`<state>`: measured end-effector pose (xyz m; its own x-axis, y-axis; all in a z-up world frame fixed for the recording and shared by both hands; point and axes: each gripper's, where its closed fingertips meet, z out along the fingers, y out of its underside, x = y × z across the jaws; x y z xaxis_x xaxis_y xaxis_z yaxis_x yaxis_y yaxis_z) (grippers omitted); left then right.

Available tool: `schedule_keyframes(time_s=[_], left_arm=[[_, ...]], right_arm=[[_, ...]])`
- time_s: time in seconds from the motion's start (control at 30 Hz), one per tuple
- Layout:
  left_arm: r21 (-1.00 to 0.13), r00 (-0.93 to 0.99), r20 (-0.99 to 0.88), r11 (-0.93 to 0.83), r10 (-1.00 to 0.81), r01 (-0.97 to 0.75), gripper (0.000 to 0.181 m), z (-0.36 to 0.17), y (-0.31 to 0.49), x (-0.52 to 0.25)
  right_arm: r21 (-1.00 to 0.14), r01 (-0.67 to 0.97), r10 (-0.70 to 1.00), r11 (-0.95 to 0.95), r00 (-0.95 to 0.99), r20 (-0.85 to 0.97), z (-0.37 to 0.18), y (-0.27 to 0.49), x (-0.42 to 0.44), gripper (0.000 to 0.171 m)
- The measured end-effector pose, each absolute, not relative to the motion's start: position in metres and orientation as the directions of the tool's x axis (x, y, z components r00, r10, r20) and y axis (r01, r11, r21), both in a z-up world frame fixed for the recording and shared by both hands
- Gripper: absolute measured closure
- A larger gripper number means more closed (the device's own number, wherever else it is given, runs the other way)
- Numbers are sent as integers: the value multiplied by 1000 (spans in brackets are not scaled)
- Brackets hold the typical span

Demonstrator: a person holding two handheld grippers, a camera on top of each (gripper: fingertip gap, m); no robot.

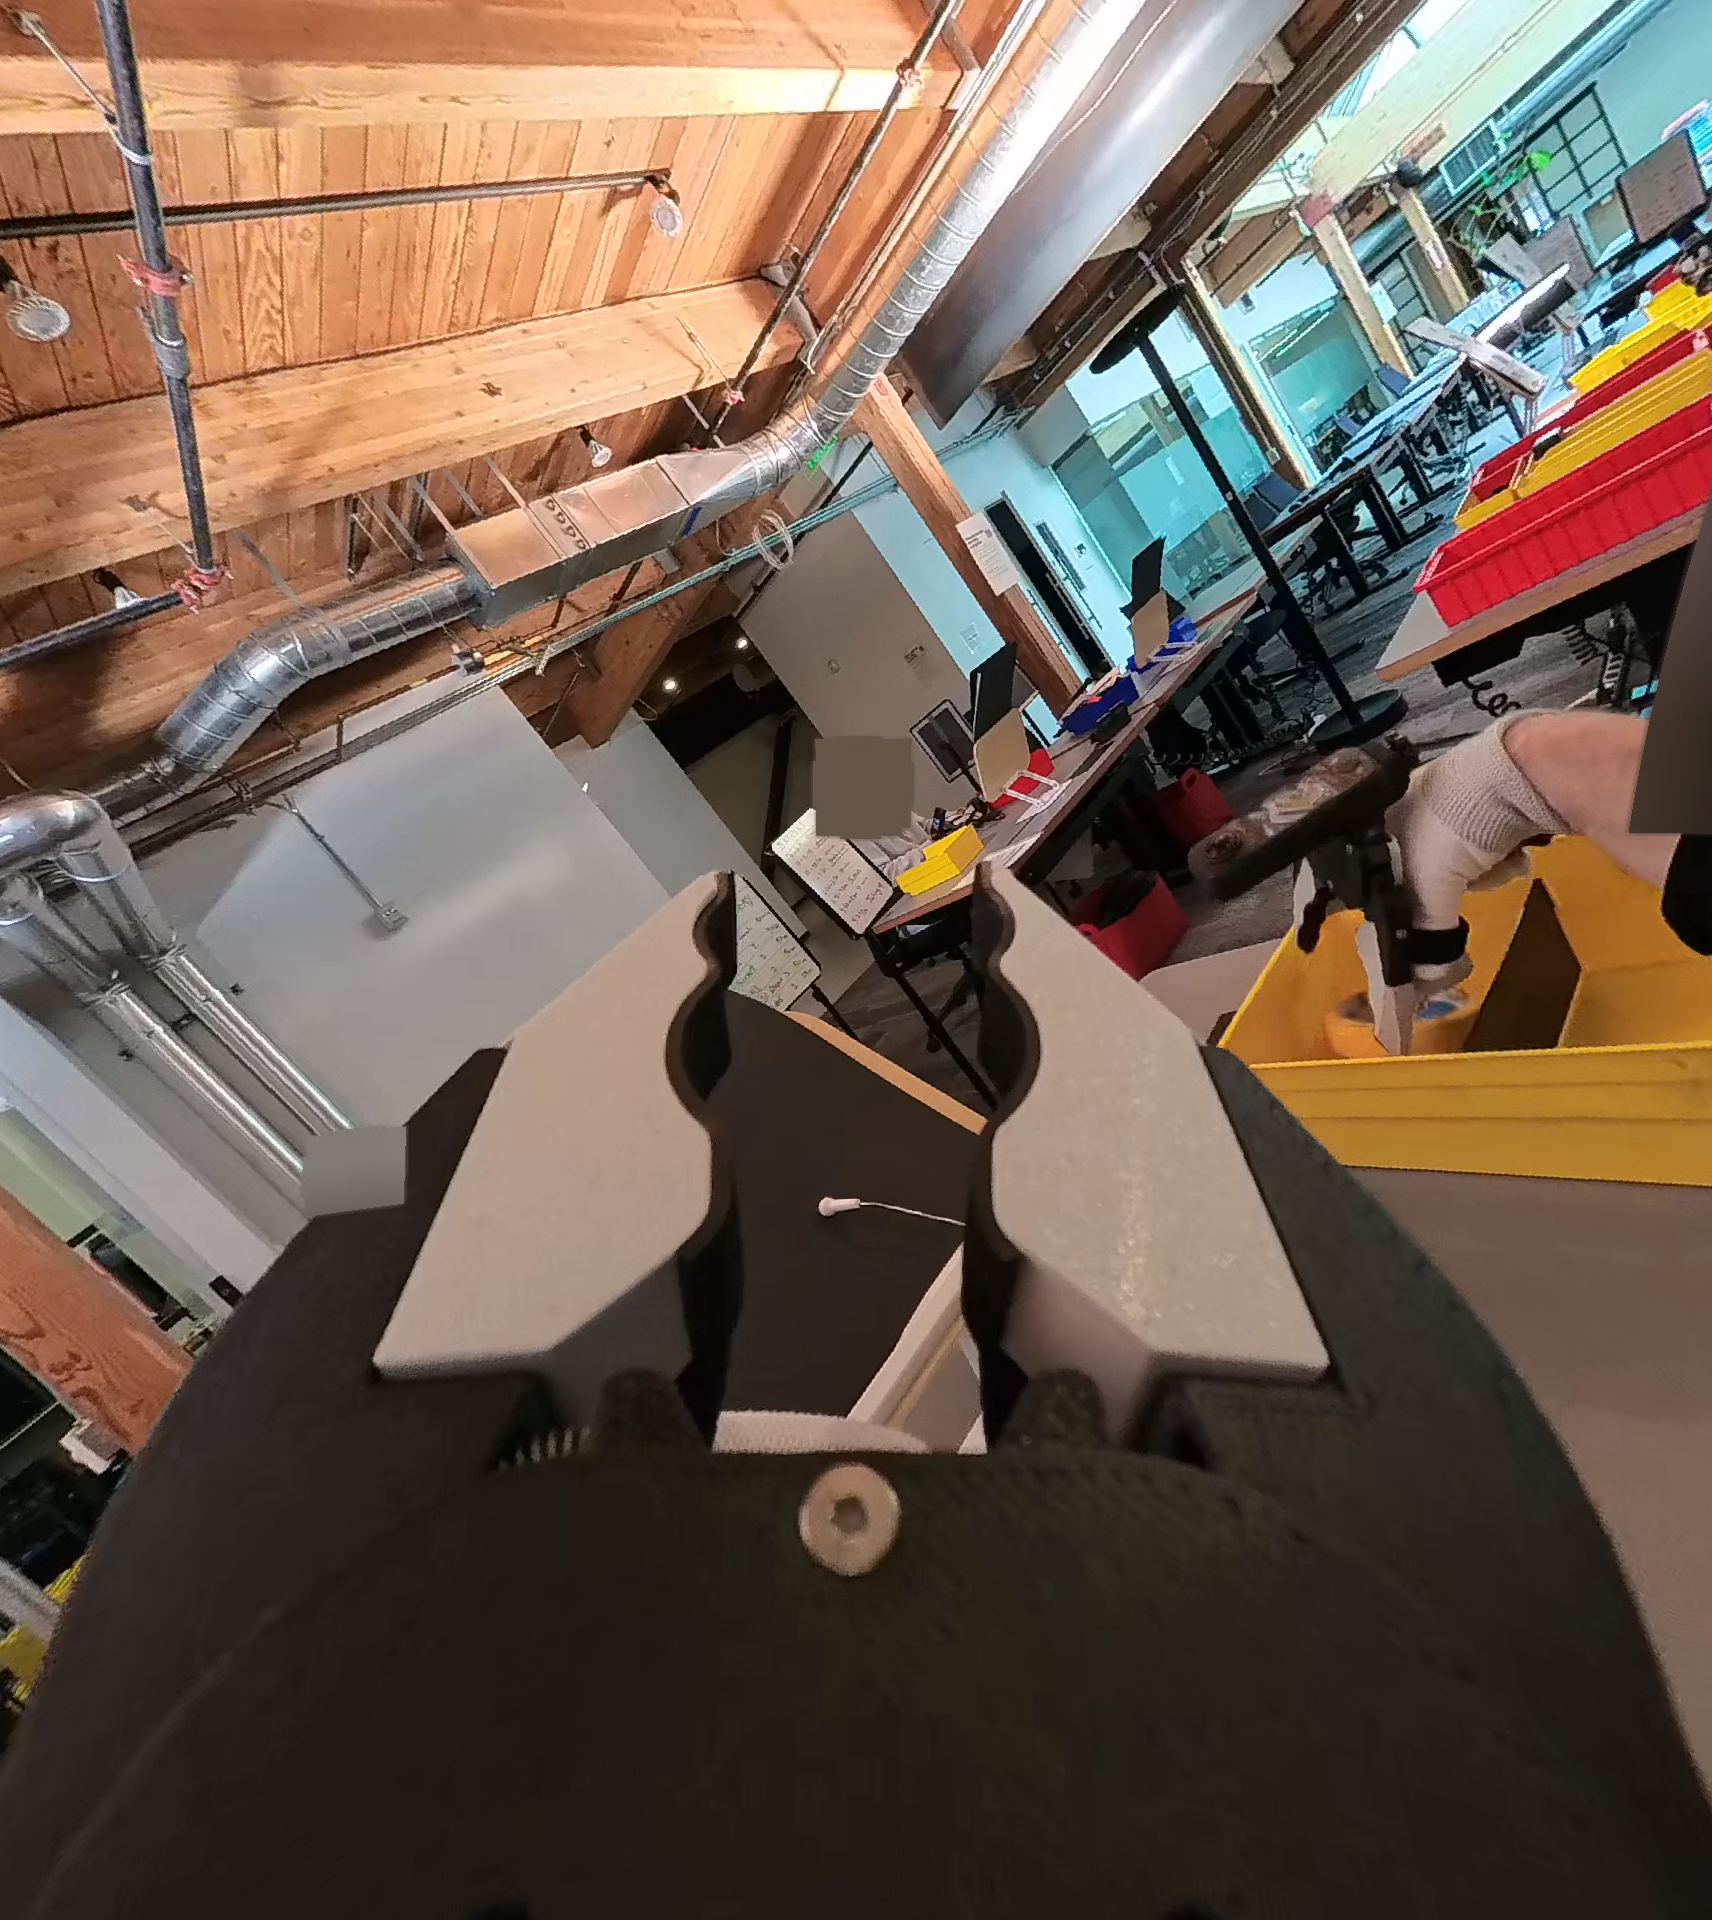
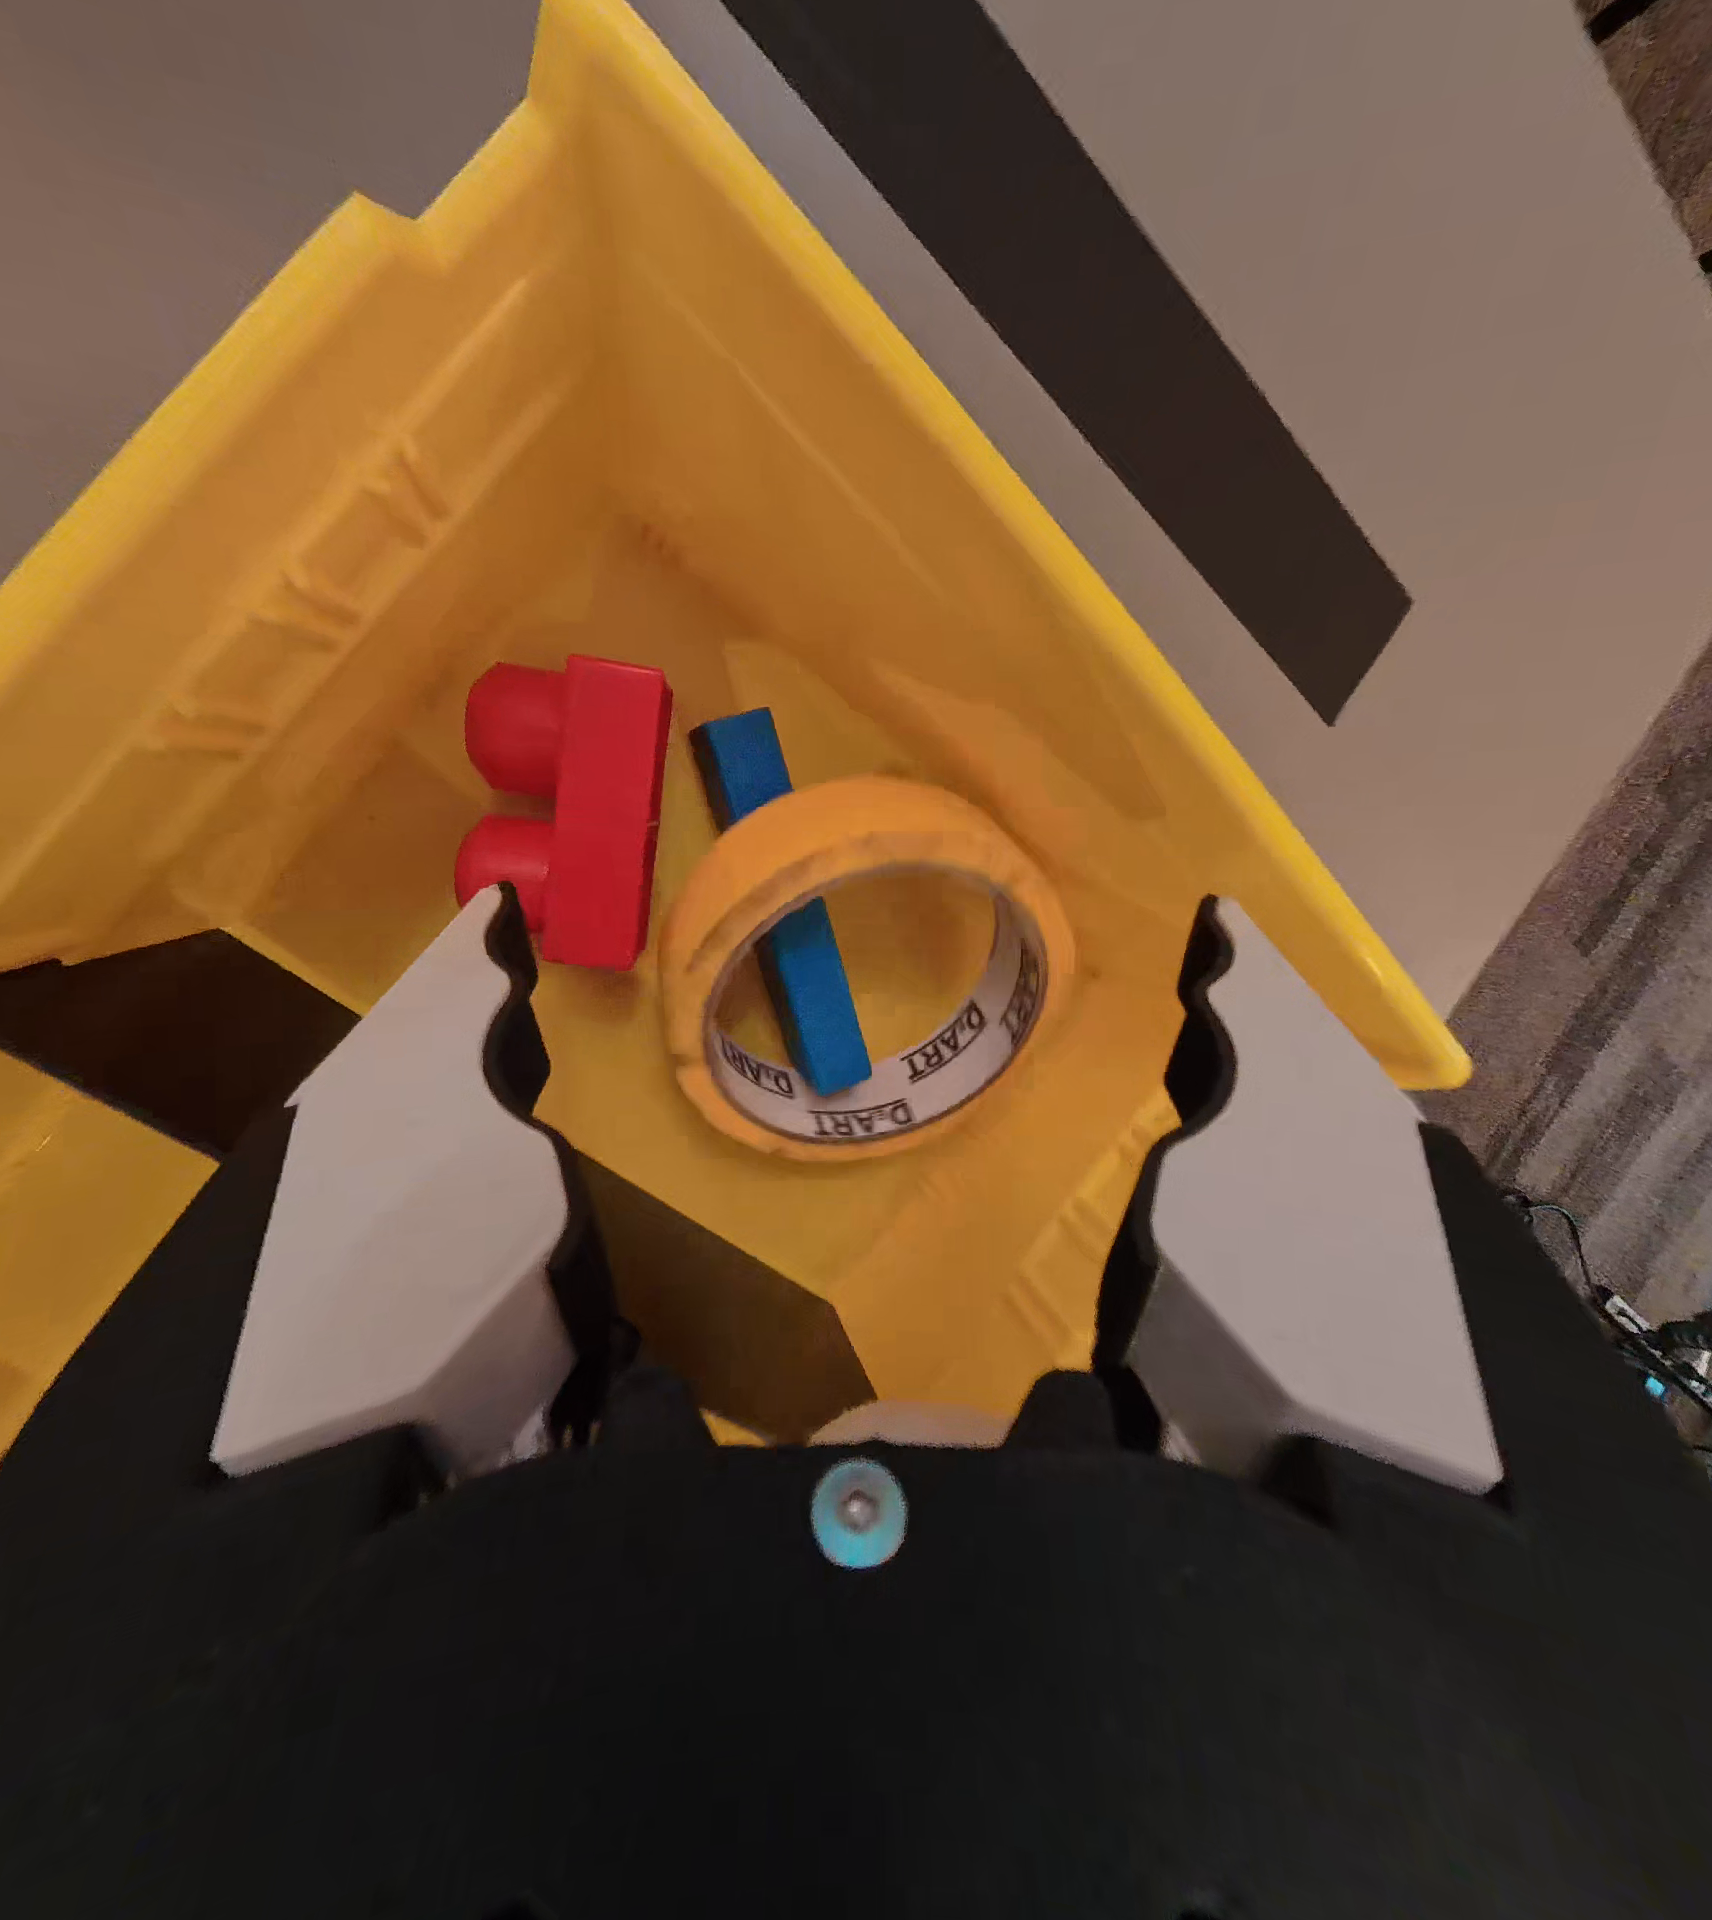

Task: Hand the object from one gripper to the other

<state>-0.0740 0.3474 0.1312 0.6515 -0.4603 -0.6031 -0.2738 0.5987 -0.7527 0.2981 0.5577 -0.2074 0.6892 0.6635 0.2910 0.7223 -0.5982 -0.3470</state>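
The right tongs (image 2: pixel 852 935), spread wide and empty, hover just above the tape roll (image 2: pixel 867 966) in the yellow bin (image 2: pixel 1195 748), a blue bar (image 2: pixel 810 987) through its hole. Best straddle one wall, clear of the red block (image 2: pixel 592 821). The left tongs (image 1: pixel 852 914) wait well apart, narrower, empty.

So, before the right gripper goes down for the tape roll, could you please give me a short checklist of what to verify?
1. Right gripper open and empty: ok, its jaws stand wide apart above the yellow bin.
2. Tape roll between the jaws' line: ok, though nearer the right fingertip.
3. Roll free to lift: not ok, the blue block lies through its hole, one end under the roll.
4. Red brick clear of the fingers: cannot tell, it sits right by the left fingertip.
5. Left gripper ready to receive: ok, open, empty, pointing away from the bin.
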Motion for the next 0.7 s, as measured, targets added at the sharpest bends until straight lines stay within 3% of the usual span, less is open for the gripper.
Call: schedule_keyframes(time_s=[0.17,0.27,0.4,0.7], left_arm=[[-752,651,-606,596,-457,-282,136,129,350,-72],[-745,652,-618,592,-439,-308,136,127,354,-72],[-731,652,-640,583,-406,-355,136,122,361,-72],[-730,664,-657,521,-358,-442,135,106,393,-84]], right_arm=[[-441,740,610,-508,671,423,-146,556,286,51],[-510,767,565,-389,636,525,-95,552,258,64],[-546,816,542,-189,551,635,-47,542,198,68],[-481,874,552,74,366,750,-29,522,94,71]])
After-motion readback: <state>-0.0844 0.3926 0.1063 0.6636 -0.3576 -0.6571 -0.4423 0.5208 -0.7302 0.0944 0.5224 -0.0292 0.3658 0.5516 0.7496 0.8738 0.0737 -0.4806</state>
